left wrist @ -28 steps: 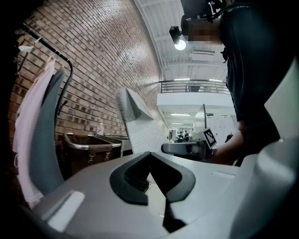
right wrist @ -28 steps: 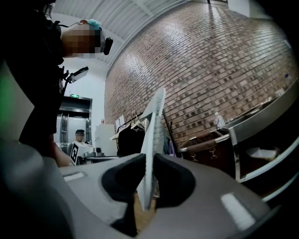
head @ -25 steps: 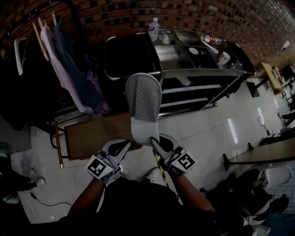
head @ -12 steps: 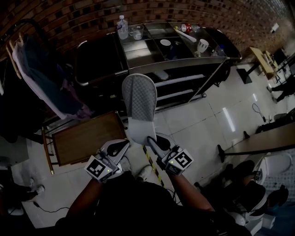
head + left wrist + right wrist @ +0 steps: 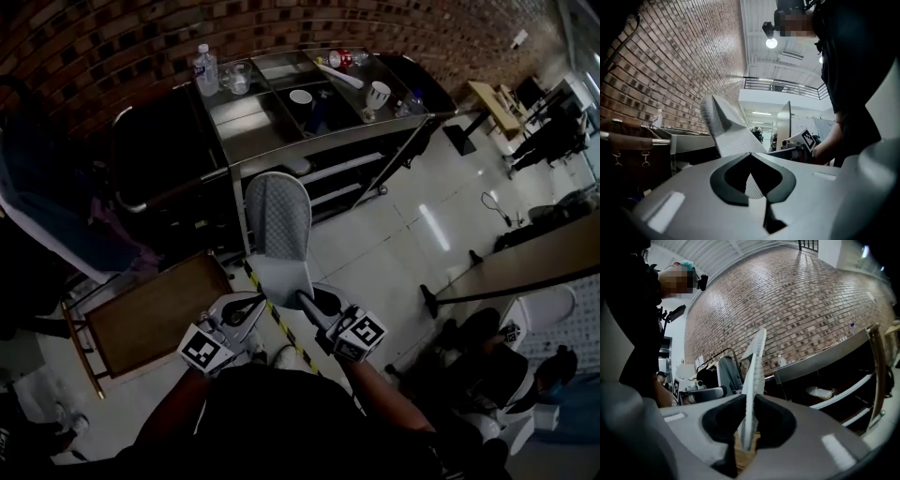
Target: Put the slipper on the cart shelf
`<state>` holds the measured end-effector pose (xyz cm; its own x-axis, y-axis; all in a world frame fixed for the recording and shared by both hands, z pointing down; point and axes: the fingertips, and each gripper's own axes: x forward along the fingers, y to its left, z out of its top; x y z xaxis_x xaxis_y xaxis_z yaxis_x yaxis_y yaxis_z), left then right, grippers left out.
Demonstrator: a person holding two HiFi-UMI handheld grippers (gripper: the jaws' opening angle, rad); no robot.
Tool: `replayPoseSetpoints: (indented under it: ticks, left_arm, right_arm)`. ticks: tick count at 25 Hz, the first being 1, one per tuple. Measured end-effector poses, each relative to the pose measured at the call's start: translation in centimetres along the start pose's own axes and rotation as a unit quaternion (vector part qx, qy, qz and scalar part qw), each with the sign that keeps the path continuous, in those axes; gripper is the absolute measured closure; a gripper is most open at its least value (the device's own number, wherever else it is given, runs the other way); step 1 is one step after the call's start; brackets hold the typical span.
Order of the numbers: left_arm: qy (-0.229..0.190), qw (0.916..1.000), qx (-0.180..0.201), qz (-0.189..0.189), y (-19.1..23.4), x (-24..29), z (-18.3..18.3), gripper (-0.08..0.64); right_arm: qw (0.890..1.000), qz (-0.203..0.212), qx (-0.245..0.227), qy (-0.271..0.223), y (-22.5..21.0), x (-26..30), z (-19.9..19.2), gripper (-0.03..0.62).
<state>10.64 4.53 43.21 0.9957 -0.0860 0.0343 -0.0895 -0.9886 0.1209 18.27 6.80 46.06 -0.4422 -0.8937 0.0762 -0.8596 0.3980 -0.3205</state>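
A grey slipper [image 5: 277, 225] sticks out forward, sole side up, in the head view. My right gripper [image 5: 305, 298] is shut on its heel end, and the right gripper view shows the thin edge of the slipper [image 5: 753, 376] pinched between the dark pads [image 5: 776, 420]. My left gripper [image 5: 255, 302] hangs just left of the heel, its jaws together and empty; the slipper [image 5: 726, 129] rises beyond its tips [image 5: 750, 154]. The metal cart [image 5: 281, 141] stands straight ahead with its open shelves [image 5: 352, 173] facing me.
On the cart top are a water bottle [image 5: 205, 67], a glass, a bowl and a mug [image 5: 377, 94]. A pale object [image 5: 284, 166] lies on a cart shelf. A wooden stool [image 5: 155, 314] and hanging clothes [image 5: 56, 216] are at left, a table [image 5: 534, 267] at right, and striped tape [image 5: 281, 323] on the floor.
Both grippers and the slipper have come closer to the cart. The cart has shifted left and down in the head view, and the clothes rack has slid toward the left edge.
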Motion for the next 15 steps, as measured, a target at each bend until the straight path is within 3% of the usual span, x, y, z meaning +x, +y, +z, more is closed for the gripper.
replayPoseSetpoints:
  ticks: [7,15]
  left_arm:
    - [0.0,0.9992,-0.021,-0.033,2.3,1.5,-1.0,0.557]
    - [0.005,0.9996,-0.018,-0.023,3.8,4.1,-1.1,0.557]
  right_arm:
    - [0.999,-0.029,0.011,0.017,-1.9,1.6,-0.5,0.532]
    - [0.998,-0.026,0.049,0.027,-5.6,1.7,-2.0,0.532]
